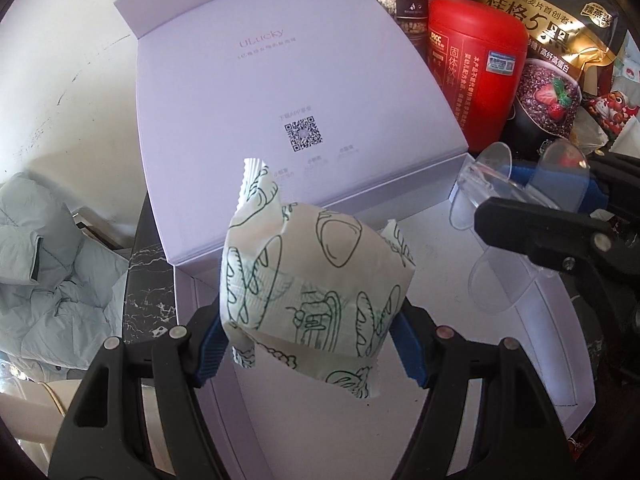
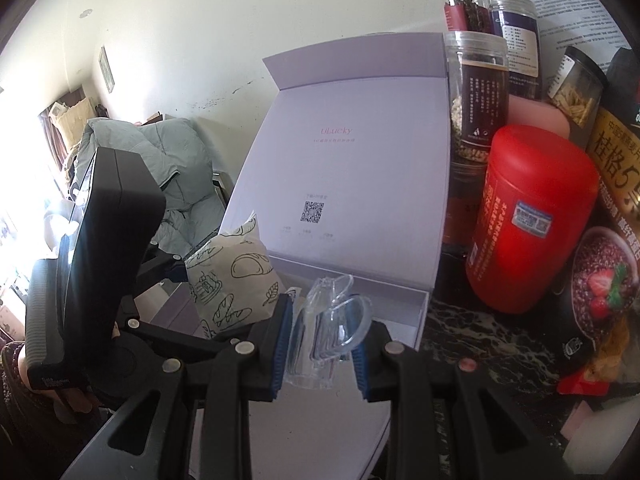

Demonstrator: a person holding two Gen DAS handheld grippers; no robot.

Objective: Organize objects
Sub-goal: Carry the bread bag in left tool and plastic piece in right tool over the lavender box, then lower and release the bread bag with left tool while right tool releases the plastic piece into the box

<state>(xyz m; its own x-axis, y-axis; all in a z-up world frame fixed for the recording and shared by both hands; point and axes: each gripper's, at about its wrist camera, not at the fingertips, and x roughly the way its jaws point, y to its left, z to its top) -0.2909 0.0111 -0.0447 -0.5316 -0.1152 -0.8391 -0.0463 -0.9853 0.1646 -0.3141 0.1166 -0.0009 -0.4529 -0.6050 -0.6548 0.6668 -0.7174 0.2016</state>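
Left wrist view: left tongs (image 1: 316, 344) clamped half-wide on a printed paper packet (image 1: 308, 284) with bread drawings, blue pads pressed to both its sides, held above the open lavender box (image 1: 280, 92). Lid of the box raised, QR code and "uLucky" lettering on its inner face. At right edge, right tongs (image 1: 532, 216) gripping a clear plastic clip (image 1: 492, 184) over the white box interior. Behind the box, a red canister (image 1: 476, 76) and an oat bag (image 1: 552, 40). Dark marbled desk (image 1: 140, 280) visible left of the box, a pale green quilt (image 1: 48, 264) beyond it, white scuffed wall behind. Right wrist view: right tongs (image 2: 322, 344) nearly closed, pads squeezing the clear plastic clip (image 2: 332, 328) above the box tray (image 2: 400, 312). Left tongs (image 2: 224, 276) with the paper packet (image 2: 230, 280) just beside, at left. Red canister (image 2: 528, 220) standing on the marbled desk (image 2: 480, 340) right of the box, jars (image 2: 476, 92) behind it. Quilt (image 2: 160, 160) heaped at left, bright window beyond, small frame on the white wall.
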